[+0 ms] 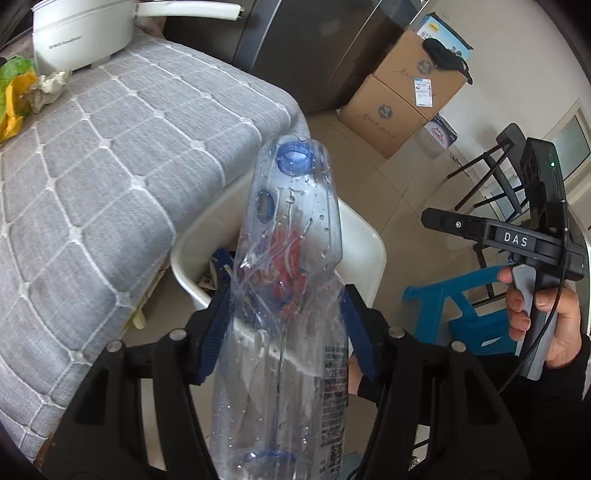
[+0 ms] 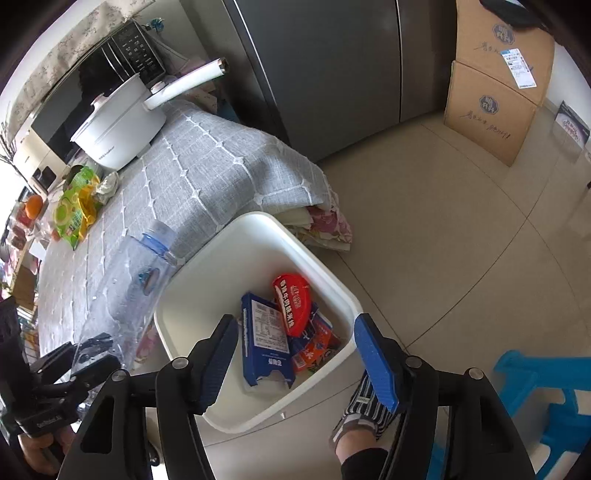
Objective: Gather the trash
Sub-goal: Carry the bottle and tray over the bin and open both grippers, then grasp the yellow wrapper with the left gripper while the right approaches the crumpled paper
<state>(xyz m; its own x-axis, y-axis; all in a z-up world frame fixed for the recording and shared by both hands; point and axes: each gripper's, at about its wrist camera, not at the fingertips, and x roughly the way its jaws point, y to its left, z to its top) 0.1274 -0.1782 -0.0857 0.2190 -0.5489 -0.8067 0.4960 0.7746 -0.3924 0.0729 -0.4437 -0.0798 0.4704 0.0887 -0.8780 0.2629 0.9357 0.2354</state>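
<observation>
My left gripper is shut on a clear, crumpled plastic bottle with a blue neck, pads pressing both its sides. The bottle hangs tilted over the near edge of a white bin beside the table. In the right wrist view the bottle lies left of the bin. My right gripper is open above the bin, with nothing between its fingers. Inside the bin lie a blue carton, a red lid and other packets. On the table lie a green-yellow wrapper and a crumpled tissue.
The table wears a grey quilted cloth and carries a white pot. A blue stool stands right of the bin. Cardboard boxes and a dark fridge stand behind. A foot in a striped slipper rests by the bin.
</observation>
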